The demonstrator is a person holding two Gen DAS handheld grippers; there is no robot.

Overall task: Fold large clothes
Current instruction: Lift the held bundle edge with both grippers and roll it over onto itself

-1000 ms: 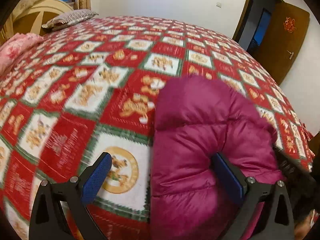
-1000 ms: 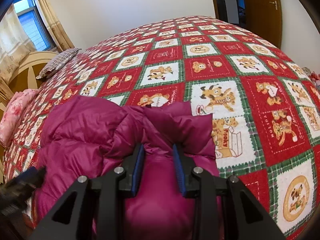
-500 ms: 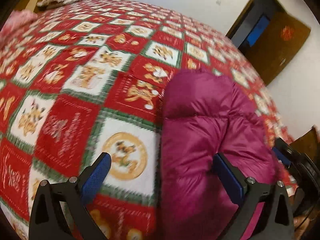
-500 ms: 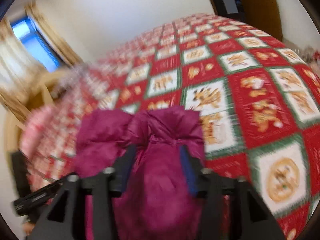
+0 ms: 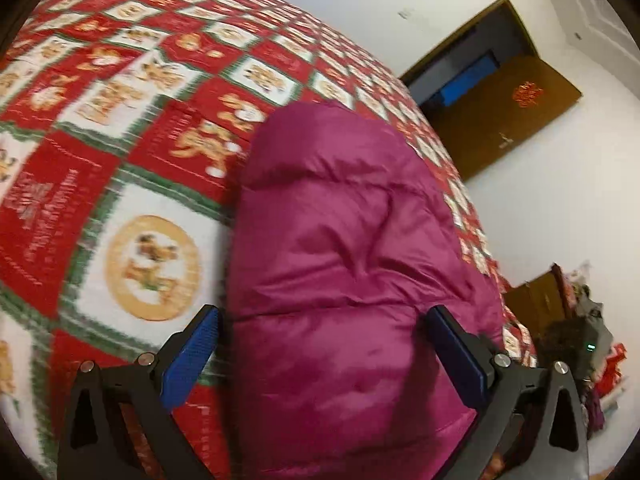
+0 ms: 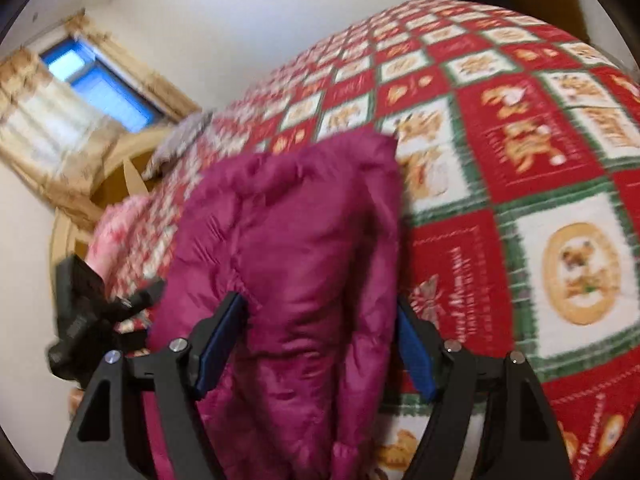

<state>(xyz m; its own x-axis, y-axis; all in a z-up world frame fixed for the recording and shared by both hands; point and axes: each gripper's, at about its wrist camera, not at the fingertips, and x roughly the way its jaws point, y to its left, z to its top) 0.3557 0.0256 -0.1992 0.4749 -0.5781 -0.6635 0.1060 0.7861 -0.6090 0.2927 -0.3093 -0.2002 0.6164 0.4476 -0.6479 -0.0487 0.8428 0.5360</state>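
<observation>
The folded magenta jacket (image 5: 352,264) is being released — right gripper (image 6: 320,344) just spread, left gripper (image 5: 324,356) spread, nothing pinched — withdrawal toward six o'clock is judged next.

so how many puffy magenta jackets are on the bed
1: the puffy magenta down jacket lies bundled on the red, white and green bear-print quilt, near its front edge. Anything underneath it would be hidden.
</observation>
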